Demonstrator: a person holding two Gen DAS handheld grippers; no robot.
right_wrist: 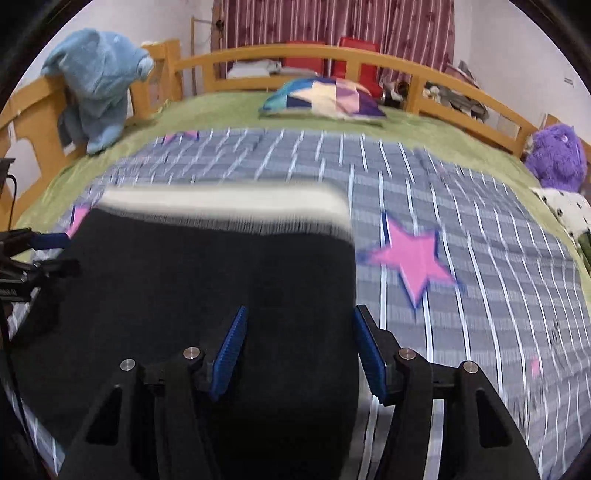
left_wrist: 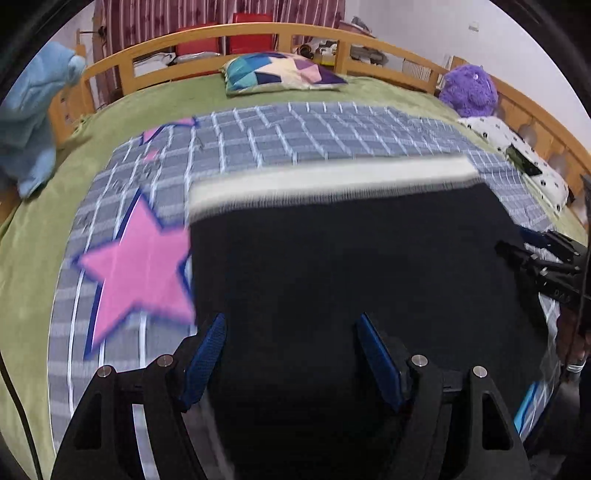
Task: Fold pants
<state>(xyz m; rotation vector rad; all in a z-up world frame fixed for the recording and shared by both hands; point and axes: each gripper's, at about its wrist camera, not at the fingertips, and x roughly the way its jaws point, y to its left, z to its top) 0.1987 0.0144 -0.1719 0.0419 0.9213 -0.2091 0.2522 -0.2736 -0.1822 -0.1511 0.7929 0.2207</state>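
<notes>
The black pants (left_wrist: pixel 351 280) lie flat on the grey checked blanket (left_wrist: pixel 332 133) in the middle of the bed, with the white waistband (left_wrist: pixel 332 179) at the far edge. The picture is a little blurred there.

The left tool (left_wrist: pixel 291 354) is over the near part of the pants, close to their left edge; its blue pads (left_wrist: pixel 205 356) stand wide apart and hold nothing. The right tool (right_wrist: pixel 299 350) is over the right edge of the pants, also with its pads (right_wrist: pixel 231 356) apart, one over the black cloth and one over the blanket. Each tool shows at the side of the other's view.

A pink star (left_wrist: pixel 136 273) of the blanket is just beside the pants. Further away, a colourful pillow (left_wrist: pixel 284 72) rests near the wooden headboard (left_wrist: pixel 258 33). A blue towel (right_wrist: pixel 99 81) hangs over the rail on the left, and a purple plush toy (left_wrist: pixel 469 90) sits at the right, next to a white spotted cloth (left_wrist: pixel 517 155).
</notes>
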